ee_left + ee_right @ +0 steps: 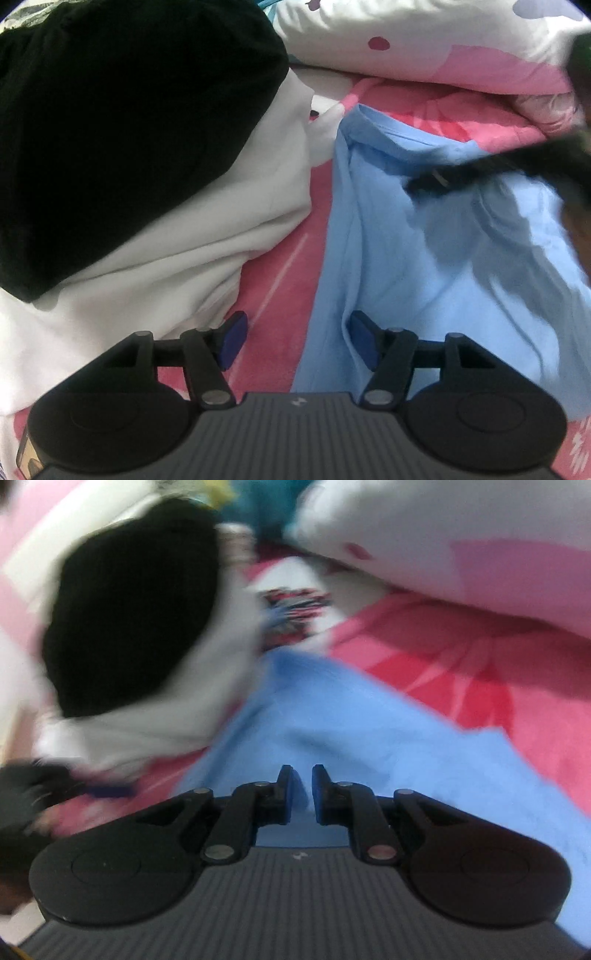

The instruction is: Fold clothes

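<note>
Soft blue shirt [332, 716] pinched in right claw [300, 790]; left claw [295, 339] gapes.

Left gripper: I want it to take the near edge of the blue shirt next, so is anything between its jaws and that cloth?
Nothing visible. The left gripper hangs open over bare pink bedsheet, its right pad already at the blue shirt's edge. The white and black clothes pile lies off to the other side.
</note>
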A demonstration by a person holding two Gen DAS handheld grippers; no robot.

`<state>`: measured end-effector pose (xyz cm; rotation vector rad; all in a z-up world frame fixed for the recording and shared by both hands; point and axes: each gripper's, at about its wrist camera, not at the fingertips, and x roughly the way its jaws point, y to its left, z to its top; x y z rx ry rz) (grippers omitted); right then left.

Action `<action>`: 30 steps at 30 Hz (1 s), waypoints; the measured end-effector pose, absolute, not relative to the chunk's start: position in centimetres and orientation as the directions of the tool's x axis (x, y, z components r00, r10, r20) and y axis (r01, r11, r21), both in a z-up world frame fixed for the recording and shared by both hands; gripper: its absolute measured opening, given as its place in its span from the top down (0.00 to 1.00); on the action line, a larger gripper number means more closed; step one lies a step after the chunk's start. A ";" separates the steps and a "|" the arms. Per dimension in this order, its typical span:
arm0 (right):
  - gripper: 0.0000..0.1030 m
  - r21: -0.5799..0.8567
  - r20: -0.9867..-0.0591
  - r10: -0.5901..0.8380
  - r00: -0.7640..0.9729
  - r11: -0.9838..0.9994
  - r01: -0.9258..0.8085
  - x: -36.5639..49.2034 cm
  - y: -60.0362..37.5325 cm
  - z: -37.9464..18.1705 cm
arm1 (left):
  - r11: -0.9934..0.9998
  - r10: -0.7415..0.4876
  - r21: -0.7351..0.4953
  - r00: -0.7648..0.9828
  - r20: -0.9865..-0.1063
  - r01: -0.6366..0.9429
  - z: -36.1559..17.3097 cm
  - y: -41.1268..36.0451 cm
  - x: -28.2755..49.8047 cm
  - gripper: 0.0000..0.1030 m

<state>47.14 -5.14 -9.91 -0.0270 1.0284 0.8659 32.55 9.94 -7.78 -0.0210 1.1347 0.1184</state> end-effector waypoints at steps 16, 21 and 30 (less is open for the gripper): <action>0.89 0.387 -0.781 0.508 0.363 0.851 -0.355 42.2 -15.1 -8.4 | 0.990 0.109 0.065 0.392 -0.914 -0.123 -7.6 10.2 32.9 0.33; 0.92 0.326 -0.742 0.376 0.555 0.926 -0.192 48.0 -18.1 -9.9 | 0.990 0.120 0.084 0.383 -0.916 -0.110 -7.7 9.8 32.9 0.33; 0.89 0.305 -0.782 0.339 0.522 0.940 -0.154 41.4 -27.5 -5.2 | 0.990 0.121 0.082 0.372 -0.920 -0.119 -7.5 9.8 33.1 0.31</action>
